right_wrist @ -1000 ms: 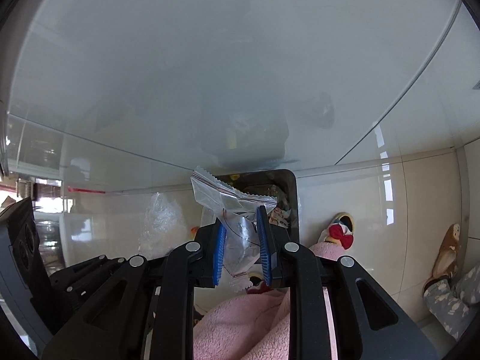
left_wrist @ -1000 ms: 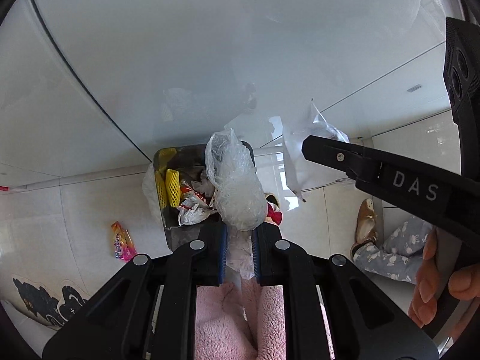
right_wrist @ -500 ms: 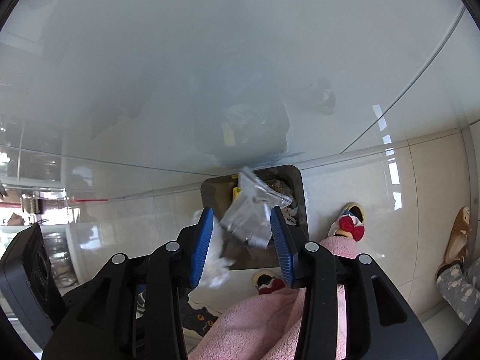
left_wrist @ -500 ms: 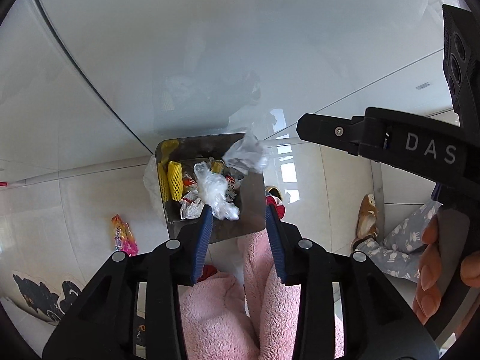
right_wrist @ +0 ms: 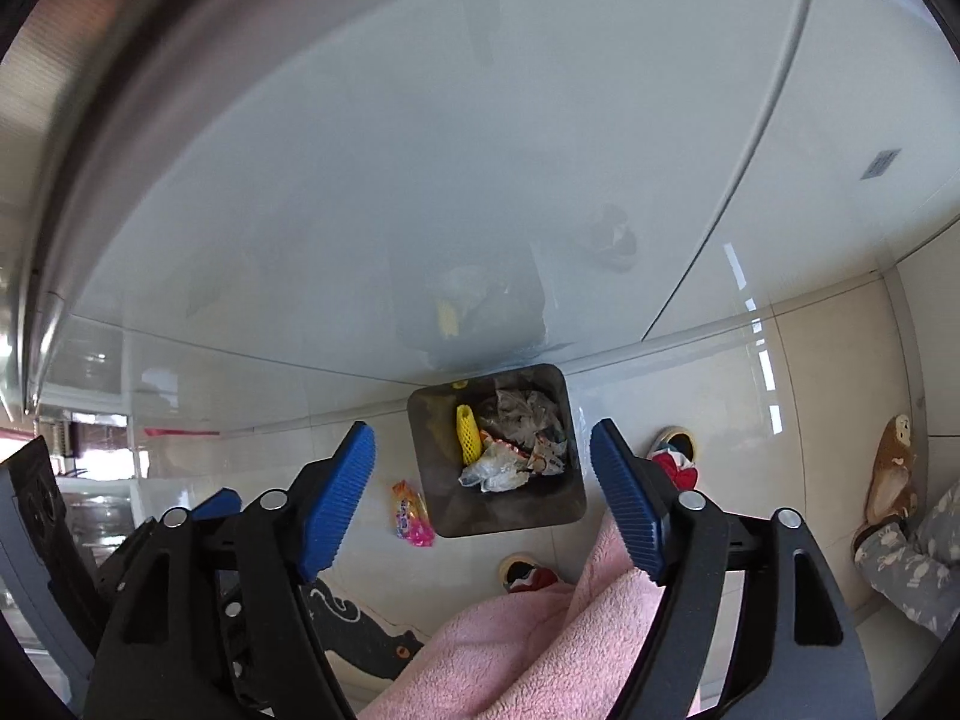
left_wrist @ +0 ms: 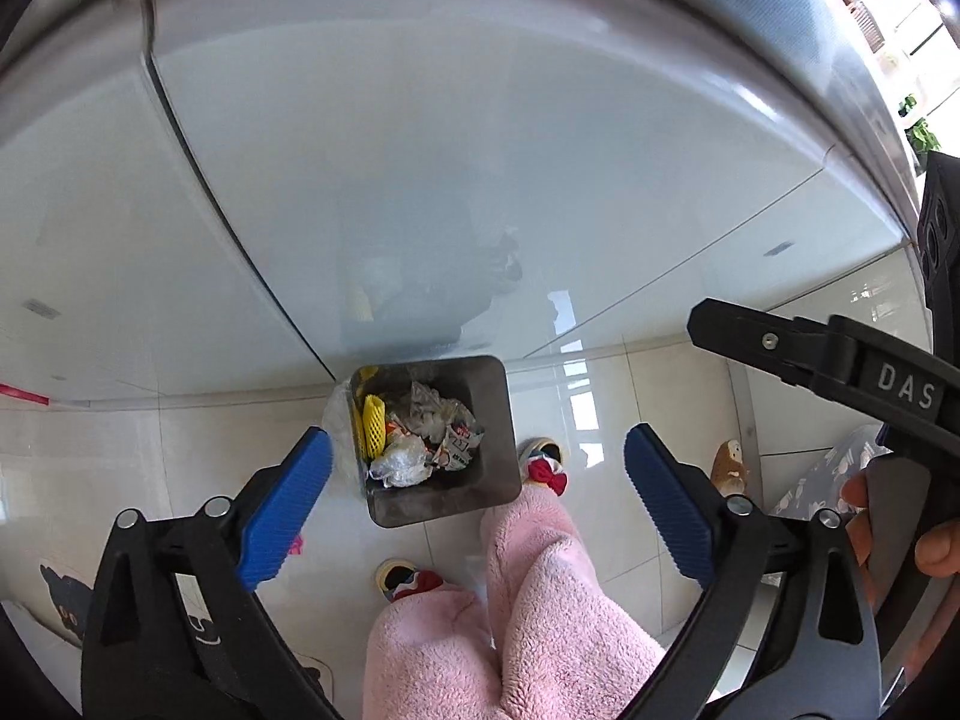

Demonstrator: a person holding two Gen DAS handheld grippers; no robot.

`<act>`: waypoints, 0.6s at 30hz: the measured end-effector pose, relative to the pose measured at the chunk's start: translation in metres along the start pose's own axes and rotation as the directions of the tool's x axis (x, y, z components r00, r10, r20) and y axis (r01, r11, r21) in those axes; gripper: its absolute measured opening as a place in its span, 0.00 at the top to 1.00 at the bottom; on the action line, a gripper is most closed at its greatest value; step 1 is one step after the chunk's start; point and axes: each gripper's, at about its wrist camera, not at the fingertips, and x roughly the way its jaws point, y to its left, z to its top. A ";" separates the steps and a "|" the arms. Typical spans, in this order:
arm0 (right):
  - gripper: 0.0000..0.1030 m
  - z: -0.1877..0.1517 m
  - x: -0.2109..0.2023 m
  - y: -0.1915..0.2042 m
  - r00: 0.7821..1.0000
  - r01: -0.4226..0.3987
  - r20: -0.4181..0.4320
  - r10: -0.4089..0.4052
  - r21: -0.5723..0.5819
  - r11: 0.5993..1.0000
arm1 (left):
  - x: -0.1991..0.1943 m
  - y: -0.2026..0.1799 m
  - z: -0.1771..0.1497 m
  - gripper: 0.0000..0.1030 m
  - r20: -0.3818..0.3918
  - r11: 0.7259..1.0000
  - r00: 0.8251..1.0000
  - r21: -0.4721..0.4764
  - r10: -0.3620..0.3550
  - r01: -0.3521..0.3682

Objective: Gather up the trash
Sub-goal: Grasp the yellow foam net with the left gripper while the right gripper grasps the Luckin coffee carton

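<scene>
A square steel trash bin [left_wrist: 498,420] [right_wrist: 570,504] stands on the tiled floor far below both grippers. It holds a yellow foam net [left_wrist: 373,425] [right_wrist: 469,441], crumpled clear plastic bags [left_wrist: 403,462] [right_wrist: 495,471] and wrappers. My left gripper [left_wrist: 477,501] hangs high above the bin, its jaws opening wide with nothing between them. My right gripper [right_wrist: 483,495] is likewise above the bin, jaws opening, nothing between them. A pink and orange snack wrapper [right_wrist: 411,513] lies on the floor left of the bin.
A glossy white cabinet front [left_wrist: 420,150] rises behind the bin. A person's pink fleece legs [left_wrist: 528,600] and slippers [left_wrist: 543,468] stand beside the bin. A second person's brown slipper [right_wrist: 894,474] is at the right. A cat-print mat [right_wrist: 354,630] lies lower left.
Both grippers opened and let go of their plastic bags, which dropped into the bin. Both grippers rose, so the bin now looks smaller and farther below.
</scene>
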 end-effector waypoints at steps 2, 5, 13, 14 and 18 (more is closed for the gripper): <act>0.07 0.000 -0.030 0.004 0.999 0.007 0.053 -0.007 0.003 1.000 | -0.024 -0.007 0.011 0.08 0.039 1.000 0.999 0.028 0.003 -0.004; 0.06 0.007 -0.070 0.012 0.993 -0.006 0.114 0.007 -0.009 1.000 | -0.056 -0.016 0.027 0.08 0.088 0.999 0.996 0.052 -0.005 0.000; 0.03 0.047 -0.155 0.025 0.950 -0.054 0.308 0.056 -0.013 0.998 | -0.114 -0.026 0.085 0.08 0.213 0.998 0.977 0.060 -0.014 0.002; 0.03 0.055 -0.162 0.026 0.944 -0.061 0.325 0.062 -0.014 0.998 | -0.119 -0.027 0.095 0.08 0.228 0.998 0.974 0.059 -0.015 0.002; 0.03 0.093 -0.176 0.027 0.928 -0.076 0.364 0.078 -0.020 0.997 | -0.132 -0.031 0.138 0.08 0.282 0.999 0.959 0.046 -0.007 -0.007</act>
